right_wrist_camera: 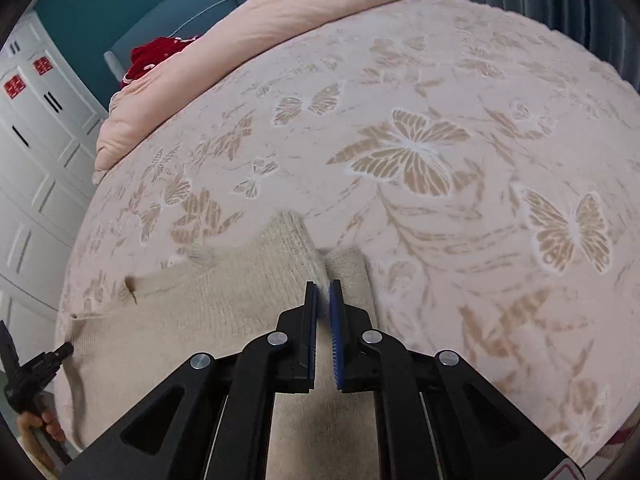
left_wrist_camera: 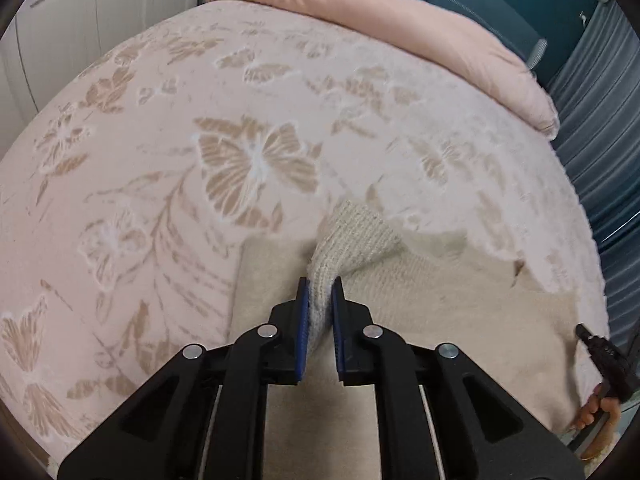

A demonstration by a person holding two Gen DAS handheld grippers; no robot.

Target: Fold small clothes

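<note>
**Both grippers pinching the knit top on the bed**

I have a cream knit sweater (left_wrist_camera: 452, 300) lying on the near part of the bed, spread flat over the pink blanket (left_wrist_camera: 160, 168) with its tan butterfly pattern. My left gripper (left_wrist_camera: 320, 312) is closed down narrow on a bunched fold of the sweater: the ribbed knit rises in a ridge from between my blue pads (left_wrist_camera: 305, 320) and fans out on the far side of them. The rest of the garment runs off to the right, toward the bed's edge.

My right gripper (right_wrist_camera: 324, 320) is also nearly closed. Its pads (right_wrist_camera: 338, 328) sit at the sweater's (right_wrist_camera: 192, 312) right-hand edge, and a thin bit of the knit seems caught between them at the tips, though the gap is dark and I cannot be sure how much cloth is in there. From this side the sweater stretches away to the left.

At the far end of the bed lies a rolled pink quilt (right_wrist_camera: 256, 40), with something red (right_wrist_camera: 156, 58) just behind it. White cupboard doors (right_wrist_camera: 36, 152) stand to the left, grey curtains (left_wrist_camera: 600, 128) to the right.
</note>
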